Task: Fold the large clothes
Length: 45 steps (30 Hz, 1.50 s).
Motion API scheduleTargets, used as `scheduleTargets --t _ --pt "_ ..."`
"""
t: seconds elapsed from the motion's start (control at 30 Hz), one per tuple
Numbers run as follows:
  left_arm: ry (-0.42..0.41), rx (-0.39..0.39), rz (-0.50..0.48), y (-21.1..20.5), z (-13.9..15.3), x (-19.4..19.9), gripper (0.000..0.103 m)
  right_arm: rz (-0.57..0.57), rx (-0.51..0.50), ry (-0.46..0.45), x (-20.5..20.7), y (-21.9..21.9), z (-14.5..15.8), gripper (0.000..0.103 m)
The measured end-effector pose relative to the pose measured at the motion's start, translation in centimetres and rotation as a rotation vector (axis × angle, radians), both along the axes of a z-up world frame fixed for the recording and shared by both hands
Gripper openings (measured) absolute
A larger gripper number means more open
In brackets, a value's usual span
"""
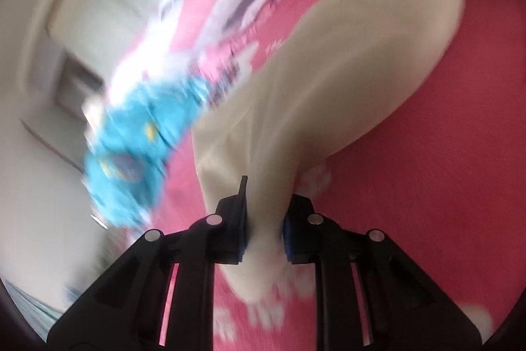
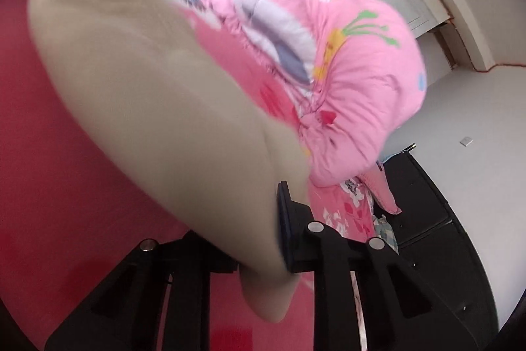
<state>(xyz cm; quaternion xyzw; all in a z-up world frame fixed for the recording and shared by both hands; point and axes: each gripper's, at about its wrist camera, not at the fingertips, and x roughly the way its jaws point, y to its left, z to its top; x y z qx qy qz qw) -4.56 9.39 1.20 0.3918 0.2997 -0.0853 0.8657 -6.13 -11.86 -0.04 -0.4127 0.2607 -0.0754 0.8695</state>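
between the left tongs [image 1: 263, 232] sits a bunched edge of the beige garment [image 1: 345, 81], and both blue pads are pressed into it, so that side is clamped on cloth. from the left wrist view the fabric runs up and away from the jaws toward the upper right, widening as it goes, with its long axis pretty much along the line the tongs point. it looks smooth and thin, kind of stretchy, with soft lengthwise creases near the pinch and a loose rounded flap hanging below the jaws. under it is the pink bed sheet [image 1: 427, 186], plain-looking with pale motifs near the bottom. off to the left and top lies a puffy pink quilt [image 1: 230, 5] with blue and white cartoon print, blurred here.

over on the right wrist view, the right tongs [image 2: 259, 239] are clenched on another bunch of the same garment. only the right finger shows properly; the left one is buried behind the cloth. here the beige stretches up and to the left, so the garment hangs stretched between the two hands, each holding its own end, neither really nearer. the quilt bulges just to the right of it, quilted and wrinkly, touching the beige along its edge. a dark cabinet [image 2: 427, 219] stands by the white wall.

my guess is the next move is bringing both held ends together over the sheet, and the slinky fabric will probably sag in the middle.
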Motion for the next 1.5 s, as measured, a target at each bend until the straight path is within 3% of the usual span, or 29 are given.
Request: scheduleTargets --t 0.07,0.17,0.2,0.3,0.33,0.4,0.5,0.53,0.6,0.63,0.73,0.77,0.83,0.87,0.9,0.97,1.0,1.07,1.2,1.23,1.27,1.3,1.33,1.37,1.43,1.5 --pt "0.085 -0.09 0.024 2.0 0.2 0.1 0.022 0.012 -0.044 0.057 -2.0 1.0 -1.2 0.019" --pt "0.164 -0.098 0.034 4.3 -1.6 -0.5 0.031 -0.02 -0.043 0.163 -3.2 1.1 -4.3 0.02" --pt "0.156 -0.126 0.035 5.4 -1.5 -1.1 0.034 -0.026 -0.045 0.151 -3.4 0.9 -4.6 0.021" --pt "0.224 -0.214 0.14 8.7 -0.1 -2.1 0.043 -0.1 -0.03 0.149 -3.3 -0.8 -3.1 0.055" --pt "0.246 -0.265 0.169 10.2 1.0 -2.7 0.043 -0.133 -0.024 0.145 -3.6 -2.2 -2.5 0.067" --pt "0.267 -0.376 0.193 12.0 3.2 -4.3 0.043 -0.212 -0.022 0.185 -3.9 -5.6 -2.2 0.068" --pt "0.26 -0.651 0.143 12.9 7.2 -5.6 0.039 -0.415 -0.023 0.211 -5.4 -11.5 -1.9 0.068" --pt "0.263 -0.74 0.124 12.4 8.0 -5.0 0.036 -0.502 0.063 0.194 -6.0 -13.1 -0.8 0.068" --pt "0.294 -0.893 0.071 10.7 8.4 -2.6 0.022 -0.55 0.277 0.107 -6.2 -13.4 2.2 0.068" --pt "0.327 -0.993 0.044 9.3 7.9 -0.1 0.019 -0.496 0.486 0.061 -6.1 -12.2 4.2 0.068" --pt "0.424 -1.235 0.003 5.7 4.8 6.7 0.012 -0.238 0.831 0.044 -3.9 -6.8 6.9 0.068" --pt "0.478 -1.297 0.016 4.6 3.1 8.7 0.012 -0.133 0.89 0.061 -2.1 -4.0 7.2 0.068" --pt "0.607 -1.401 0.113 2.9 -1.3 12.7 0.011 -0.029 0.915 0.106 1.7 0.1 6.9 0.068" --pt "0.624 -1.436 0.169 2.8 -3.3 13.8 0.002 -0.023 0.912 0.136 4.2 1.6 6.1 0.068" --pt "0.613 -1.481 0.175 3.1 -4.3 13.9 0.003 -0.058 0.914 0.191 6.8 2.4 4.7 0.068" --pt "0.488 -1.583 0.196 4.6 -5.5 13.2 0.003 -0.173 0.88 0.224 9.8 2.1 1.5 0.068" --pt "0.437 -1.587 0.23 4.7 -5.8 12.8 0.003 -0.165 0.925 0.226 10.3 1.2 -0.1 0.068" --pt "0.371 -1.49 0.284 3.7 -5.4 12.6 0.004 -0.159 0.995 0.19 9.9 0.5 -0.9 0.06" --pt "0.274 -1.369 0.402 3.1 -3.2 11.0 0.003 -0.184 0.968 0.17 9.4 0.2 0.1 0.06" --pt "0.181 -1.278 0.476 2.6 -1.3 8.5 0.002 -0.193 0.963 0.165 8.9 0.0 0.5 0.06" --pt "0.102 -1.186 0.511 2.2 0.2 6.4 0.011 -0.205 0.949 0.16 7.8 -1.4 1.7 0.061" --pt "0.055 -1.128 0.505 2.1 1.3 4.9 0.038 -0.199 0.934 0.149 6.6 -1.4 2.3 0.062" --pt "0.015 -1.093 0.46 1.9 2.3 2.7 0.054 -0.161 0.906 0.124 4.1 -1.1 3.2 0.065" --pt "-0.017 -1.059 0.405 0.9 3.0 -0.5 0.068 -0.115 0.881 0.116 2.4 -1.0 3.6 0.074" --pt "-0.006 -0.964 0.343 -0.1 3.0 -3.6 0.069 -0.067 0.802 0.118 -0.8 -0.3 4.0 0.085" --pt "0.054 -0.853 0.33 -1.9 1.9 -5.5 0.07 -0.025 0.795 0.177 -3.5 0.1 3.3 0.089"
